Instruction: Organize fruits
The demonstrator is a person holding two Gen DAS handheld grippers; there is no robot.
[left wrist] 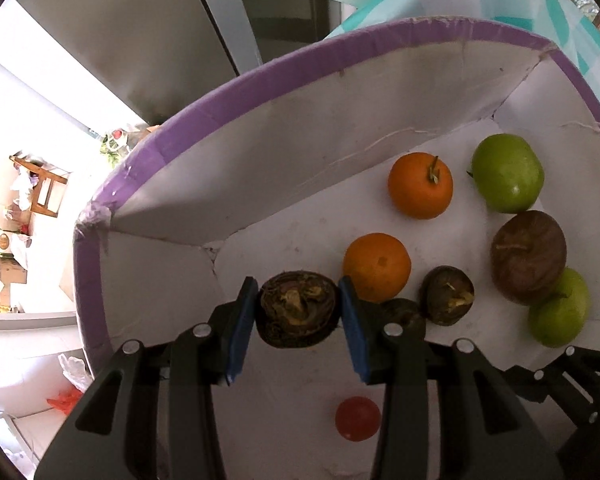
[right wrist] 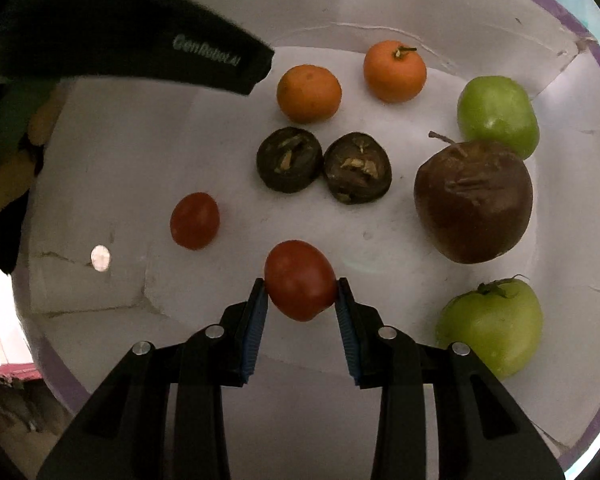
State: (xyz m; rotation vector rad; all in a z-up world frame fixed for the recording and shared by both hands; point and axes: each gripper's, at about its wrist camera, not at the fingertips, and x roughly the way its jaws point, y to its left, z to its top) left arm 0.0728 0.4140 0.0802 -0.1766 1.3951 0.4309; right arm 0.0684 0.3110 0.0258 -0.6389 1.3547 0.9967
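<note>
Where the sorting stands: as I judge it, nearly done. Most of the fruit already lies on the floor of the white box (left wrist: 283, 132) with the purple rim, grouped loosely by kind.
Left gripper (left wrist: 297, 312): pinching a dark shrivelled fruit (left wrist: 297, 312), blue pads against both its sides, low over the box floor and just beside an orange.
Right gripper (right wrist: 300, 292): pinching a red tomato (right wrist: 300, 280), pads on both its flanks, pointing down into the box near the loose red tomato (right wrist: 195, 220).
Left to do: set these two down beside their own kind and let go. The green ones might be moved together, since the brown apple sits between them.
Oranges: two, the near orange (right wrist: 308, 93) and the stemmed orange (right wrist: 394, 72), side by side.
Green fruits: two, the far green fruit (right wrist: 498, 114) and the near green fruit (right wrist: 492, 328), apart.
Brown apple (right wrist: 474, 202): one, wrinkled.
Dark shrivelled fruits: three. One is in my left gripper and the dark pair (right wrist: 358, 168) lies touching on the floor.
Red tomatoes: two, one held and one loose.
Outside the box: I cannot tell whether any fruit is left.
</note>
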